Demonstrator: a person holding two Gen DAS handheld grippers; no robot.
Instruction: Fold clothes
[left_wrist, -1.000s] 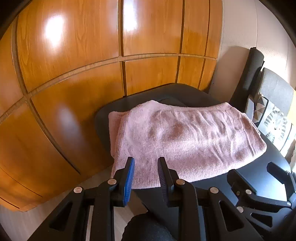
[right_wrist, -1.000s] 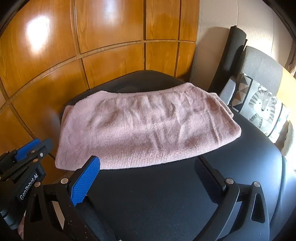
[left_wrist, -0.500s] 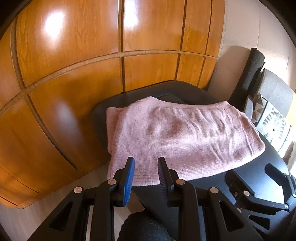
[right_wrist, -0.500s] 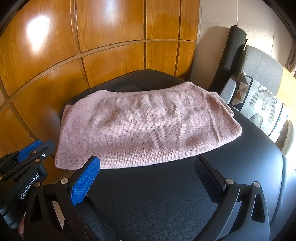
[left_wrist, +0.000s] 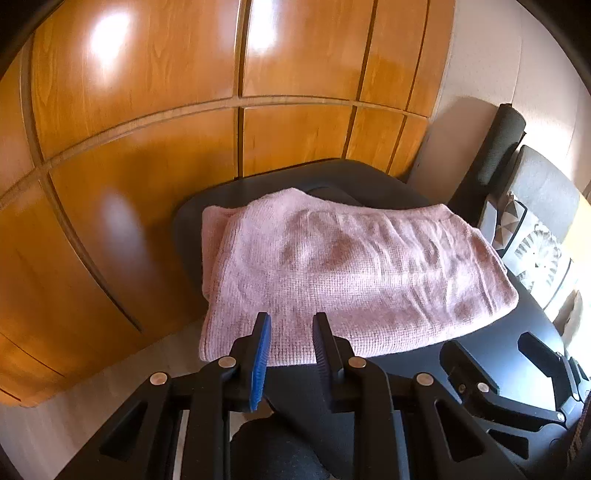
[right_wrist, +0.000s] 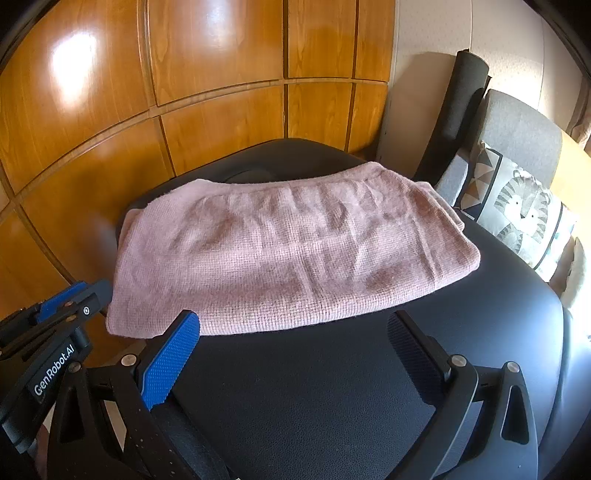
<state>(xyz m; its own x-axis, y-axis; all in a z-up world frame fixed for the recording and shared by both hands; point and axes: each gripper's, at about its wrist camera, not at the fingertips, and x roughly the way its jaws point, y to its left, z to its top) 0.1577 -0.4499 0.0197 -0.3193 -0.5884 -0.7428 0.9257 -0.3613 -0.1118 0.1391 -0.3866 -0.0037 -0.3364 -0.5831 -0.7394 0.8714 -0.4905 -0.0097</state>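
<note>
Black plastic with blue ribbed pads, the left gripper (left_wrist: 290, 325) sits at lower centre, fingers narrowly apart, empty. The right gripper (right_wrist: 295, 325) gapes wide. Just beyond, mid-frame, the pink knitted garment (right_wrist: 291, 251) lies folded on the black padded table (right_wrist: 332, 387): soft, light, limp, best pinched at its near hem corners. Glossy wood panels (right_wrist: 221, 66) behind.

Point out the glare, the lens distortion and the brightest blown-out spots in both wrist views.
Left wrist view: white glare patches on the glossy wooden panels, whose seams bow from fisheye distortion; sunlight washes out the lion cushion at the right edge. Right wrist view: a similar hotspot on the panels upper left, and a soft sunlit sheen across the pink knit garment.
</note>
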